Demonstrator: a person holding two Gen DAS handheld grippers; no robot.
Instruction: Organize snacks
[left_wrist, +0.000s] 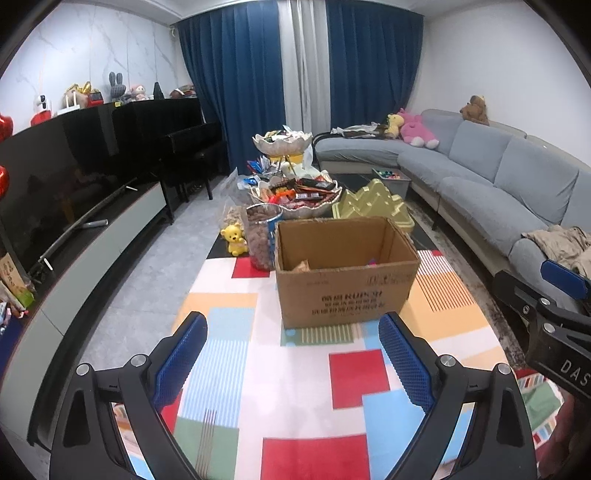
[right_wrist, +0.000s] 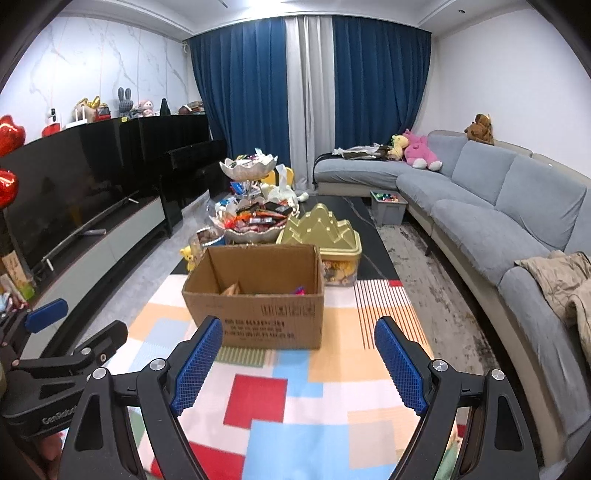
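An open cardboard box (left_wrist: 347, 273) stands on a colourful checked cloth (left_wrist: 291, 387) on the coffee table; a few snack packets show inside it. It also shows in the right wrist view (right_wrist: 258, 306). Behind it a two-tier shell-shaped dish (left_wrist: 295, 197) is heaped with snacks, also seen in the right wrist view (right_wrist: 251, 221). My left gripper (left_wrist: 293, 354) is open and empty, in front of the box. My right gripper (right_wrist: 297, 363) is open and empty, also in front of the box; it shows at the right edge of the left wrist view (left_wrist: 554, 295).
A clear jar of snacks (left_wrist: 262, 236) and a yellow bear toy (left_wrist: 234, 238) stand left of the box. A gold mountain-shaped tin (right_wrist: 325, 240) stands behind it. A grey sofa (right_wrist: 498, 221) runs along the right; a TV and cabinet (left_wrist: 55, 206) stand on the left.
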